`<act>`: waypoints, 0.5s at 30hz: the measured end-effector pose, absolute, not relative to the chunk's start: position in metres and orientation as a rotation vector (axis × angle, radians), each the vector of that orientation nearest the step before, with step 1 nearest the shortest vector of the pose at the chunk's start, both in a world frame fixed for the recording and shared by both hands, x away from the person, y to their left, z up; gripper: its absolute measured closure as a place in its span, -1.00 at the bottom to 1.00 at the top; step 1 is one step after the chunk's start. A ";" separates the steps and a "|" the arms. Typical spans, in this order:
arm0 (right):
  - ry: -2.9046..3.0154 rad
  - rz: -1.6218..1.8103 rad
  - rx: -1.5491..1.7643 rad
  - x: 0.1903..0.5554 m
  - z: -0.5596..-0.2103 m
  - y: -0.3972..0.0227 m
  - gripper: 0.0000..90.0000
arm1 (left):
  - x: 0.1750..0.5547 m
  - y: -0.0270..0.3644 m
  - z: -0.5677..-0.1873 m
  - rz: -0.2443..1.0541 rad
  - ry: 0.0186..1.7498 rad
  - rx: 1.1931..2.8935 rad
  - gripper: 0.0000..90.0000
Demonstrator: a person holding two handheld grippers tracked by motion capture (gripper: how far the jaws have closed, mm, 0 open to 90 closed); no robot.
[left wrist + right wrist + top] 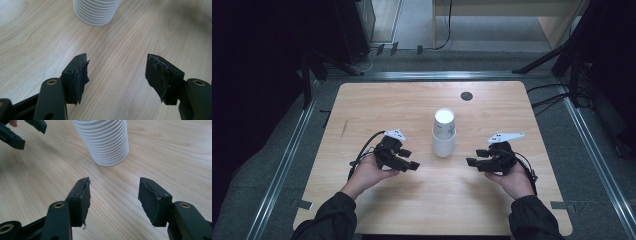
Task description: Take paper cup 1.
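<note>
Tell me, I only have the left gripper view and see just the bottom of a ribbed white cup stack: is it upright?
Observer: No, upside down. The high view shows the cups narrowing upward, wide mouth on the table.
Operator: Where's the right gripper?
Observer: The right gripper is on the stack's other side, fingers open, pointing at it, not touching.
Operator: Anything else out there?
Observer: A dark round disc near the far edge.

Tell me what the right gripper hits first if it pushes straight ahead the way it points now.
Probably the stack of white cups: it stands upside down on the table, just ahead of the right gripper and slightly left of the gap between its open jaws. Depth is hard to judge.
</note>
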State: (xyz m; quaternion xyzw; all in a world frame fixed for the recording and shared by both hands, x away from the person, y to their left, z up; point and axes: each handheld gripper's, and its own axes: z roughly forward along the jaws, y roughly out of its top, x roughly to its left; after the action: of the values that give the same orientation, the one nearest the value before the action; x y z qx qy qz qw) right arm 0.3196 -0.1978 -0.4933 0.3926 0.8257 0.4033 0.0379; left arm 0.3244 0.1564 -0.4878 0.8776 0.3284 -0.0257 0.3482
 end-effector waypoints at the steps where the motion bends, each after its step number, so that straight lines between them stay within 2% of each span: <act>1: 2.531 1.231 1.192 0.319 -0.494 -0.198 -0.02 | 0.324 0.156 -0.489 -0.066 0.851 2.280 -0.24; 8: 2.545 1.215 1.249 0.320 -0.493 -0.197 -0.11 | 0.325 0.154 -0.491 -0.060 0.846 2.296 -0.26; 12: 2.557 1.185 1.138 0.317 -0.493 -0.196 -0.05 | 0.326 0.157 -0.491 -0.096 0.848 2.289 -0.22; 13: 2.591 1.183 1.155 0.317 -0.494 -0.196 0.07 | 0.326 0.157 -0.491 -0.096 0.840 2.293 -0.18; 15: 2.611 1.180 1.173 0.317 -0.495 -0.196 0.07 | 0.325 0.156 -0.493 -0.099 0.834 2.306 -0.18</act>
State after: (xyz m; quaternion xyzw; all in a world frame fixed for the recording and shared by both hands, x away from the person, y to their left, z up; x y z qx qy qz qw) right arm 0.3166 -0.1958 -0.4954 0.3787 0.8431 0.3811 0.0225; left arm 0.3255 0.1557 -0.4930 0.8847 0.3199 -0.0380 0.3369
